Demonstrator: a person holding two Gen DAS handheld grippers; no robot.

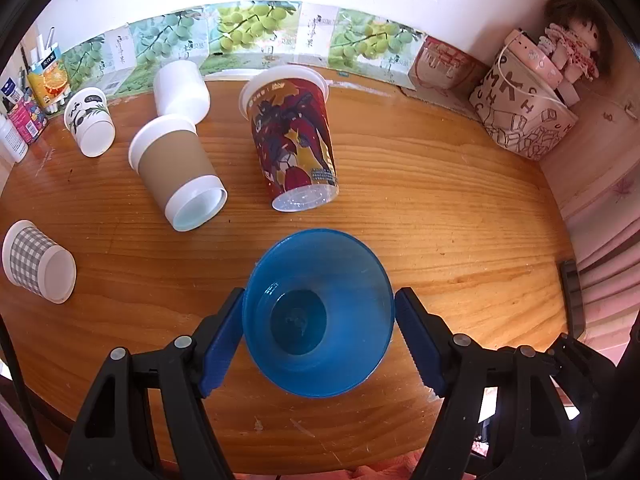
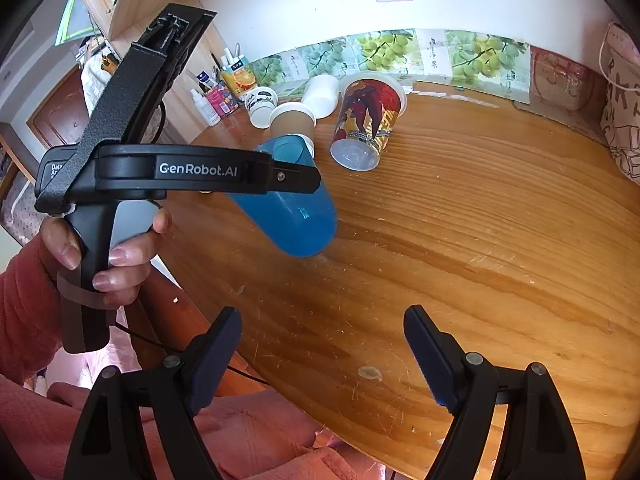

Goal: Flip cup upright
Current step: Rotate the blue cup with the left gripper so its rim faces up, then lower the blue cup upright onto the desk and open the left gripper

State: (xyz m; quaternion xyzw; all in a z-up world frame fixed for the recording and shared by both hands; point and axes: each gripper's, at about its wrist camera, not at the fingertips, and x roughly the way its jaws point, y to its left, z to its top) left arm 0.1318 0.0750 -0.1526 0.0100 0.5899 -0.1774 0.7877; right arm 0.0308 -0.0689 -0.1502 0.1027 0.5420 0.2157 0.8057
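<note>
Left gripper (image 1: 319,330) clamps the blue cup (image 1: 318,314) by its sidewalls (thin, light, slick plastic; squeeze gently); right gripper (image 2: 322,354) wide, empty.

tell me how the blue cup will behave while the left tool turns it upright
The blue cup looks thin, empty plastic, so probably light and squeezable. Its smooth tapered wall may slip between the left tool fingers. Tilted, rim near the table, it could tip if released.

Left tool (image 1: 319,336) clamped shut; right tool (image 2: 322,356) spread wide.
</note>
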